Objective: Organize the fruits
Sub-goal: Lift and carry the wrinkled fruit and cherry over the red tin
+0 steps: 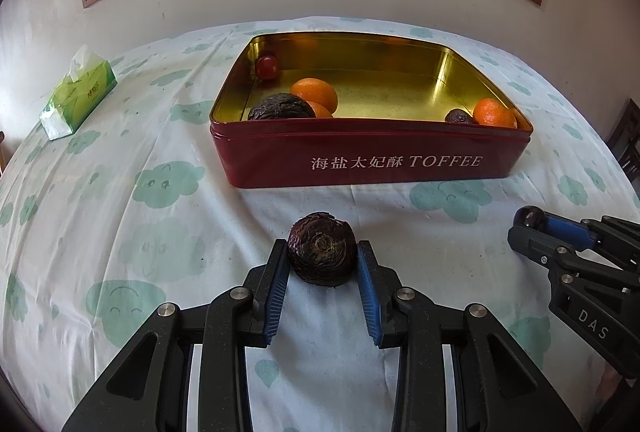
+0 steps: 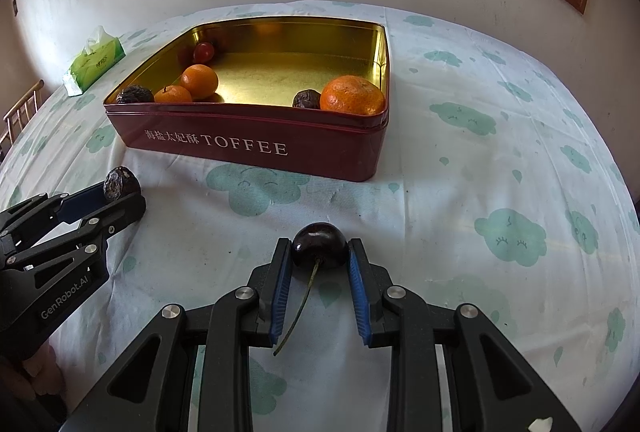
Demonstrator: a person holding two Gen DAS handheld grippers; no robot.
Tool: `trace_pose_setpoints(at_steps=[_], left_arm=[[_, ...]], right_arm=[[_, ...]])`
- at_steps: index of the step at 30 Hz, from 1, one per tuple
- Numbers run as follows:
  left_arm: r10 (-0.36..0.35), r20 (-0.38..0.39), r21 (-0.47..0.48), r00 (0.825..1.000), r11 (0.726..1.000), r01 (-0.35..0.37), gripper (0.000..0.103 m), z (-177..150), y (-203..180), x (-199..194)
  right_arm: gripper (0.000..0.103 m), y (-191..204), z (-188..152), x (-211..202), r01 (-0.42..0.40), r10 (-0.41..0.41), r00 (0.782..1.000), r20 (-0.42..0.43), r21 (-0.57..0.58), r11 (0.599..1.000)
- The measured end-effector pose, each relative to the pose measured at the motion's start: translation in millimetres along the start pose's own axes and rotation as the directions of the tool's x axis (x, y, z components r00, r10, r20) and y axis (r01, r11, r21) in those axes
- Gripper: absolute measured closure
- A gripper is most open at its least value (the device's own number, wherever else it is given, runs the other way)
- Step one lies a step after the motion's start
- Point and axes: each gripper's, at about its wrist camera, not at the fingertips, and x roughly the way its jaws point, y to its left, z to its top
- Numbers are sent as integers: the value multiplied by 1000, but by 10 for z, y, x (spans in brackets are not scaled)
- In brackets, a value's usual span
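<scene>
My left gripper (image 1: 322, 252) is shut on a wrinkled dark passion fruit (image 1: 322, 250), held just above the tablecloth in front of the red toffee tin (image 1: 376, 156). My right gripper (image 2: 319, 250) is shut on a dark cherry (image 2: 319, 246) whose stem hangs back between the fingers. Each gripper also shows at the edge of the other's view: the right gripper (image 1: 528, 222) with its cherry, the left gripper (image 2: 122, 188) with its passion fruit. Inside the tin (image 2: 256, 148) lie mandarins (image 1: 315, 95) (image 2: 352, 95), wrinkled dark fruits (image 1: 280, 107) (image 2: 306, 99) and a small red fruit (image 1: 267, 67).
A green tissue pack (image 1: 78, 92) (image 2: 96, 66) lies at the far left of the table. The cloud-print tablecloth (image 1: 120, 216) covers the table up to a white wall under a wood-framed window. Chair parts show at the table's side edges.
</scene>
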Motion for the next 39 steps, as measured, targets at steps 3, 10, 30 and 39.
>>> trace_pose_setpoints(at_steps=[3, 10, 30, 39], left_arm=[[-3, -5, -4, 1000, 1000, 3, 68, 2, 7, -1], [-11, -14, -10, 1000, 1000, 11, 68, -8, -5, -33], [-3, 7, -13, 1000, 1000, 3, 69, -63, -33, -226], [-4, 42, -11, 999, 1000, 5, 69, 36, -13, -348]], right_arm=[[77, -4, 0, -7, -4, 4, 1000, -5, 8, 1000], [77, -4, -18, -35, -13, 13, 1000, -13, 21, 1000], [77, 34, -16, -249, -32, 31, 999, 25, 25, 999], [77, 78, 51, -359, -43, 42, 998, 43, 13, 999]])
